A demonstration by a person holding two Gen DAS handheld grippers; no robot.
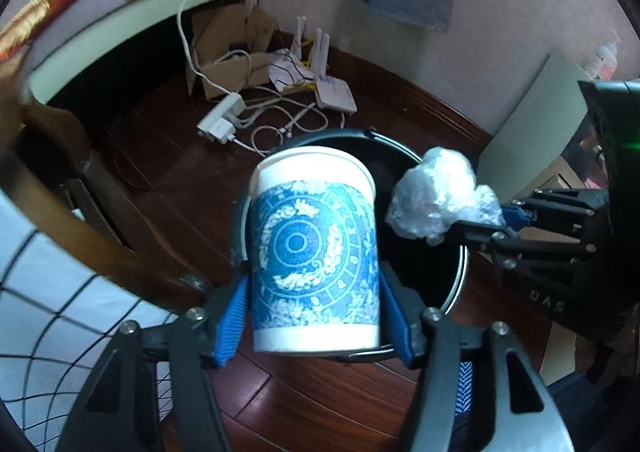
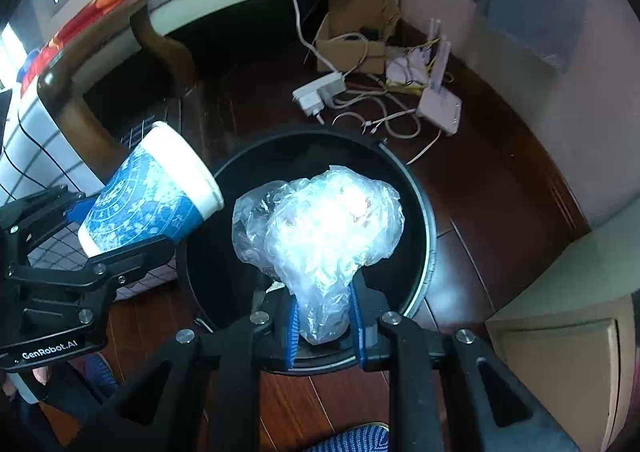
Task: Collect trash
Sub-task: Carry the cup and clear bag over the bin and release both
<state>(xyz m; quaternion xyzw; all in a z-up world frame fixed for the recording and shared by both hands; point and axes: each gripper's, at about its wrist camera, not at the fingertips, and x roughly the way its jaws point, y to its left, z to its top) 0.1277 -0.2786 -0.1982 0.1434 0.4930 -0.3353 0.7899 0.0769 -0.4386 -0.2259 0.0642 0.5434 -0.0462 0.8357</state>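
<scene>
My left gripper (image 1: 316, 316) is shut on a blue-and-white patterned paper cup (image 1: 316, 252) and holds it above the near rim of a round black trash bin (image 1: 440, 276). My right gripper (image 2: 324, 320) is shut on a crumpled clear plastic bag (image 2: 320, 223) and holds it over the bin's open mouth (image 2: 224, 272). The right wrist view shows the cup (image 2: 152, 191) tilted at the bin's left edge in the left gripper (image 2: 116, 228). The left wrist view shows the bag (image 1: 436, 195) and the right gripper (image 1: 492, 221) at the bin's right side.
The floor is dark wood (image 1: 280, 392). A power strip (image 2: 320, 91), white cables, a router (image 2: 440, 107) and an open cardboard box (image 2: 352, 39) lie behind the bin. A wooden chair frame (image 1: 88, 211) and a checked cushion (image 1: 48, 312) stand to the left, a pale cabinet (image 2: 560, 352) to the right.
</scene>
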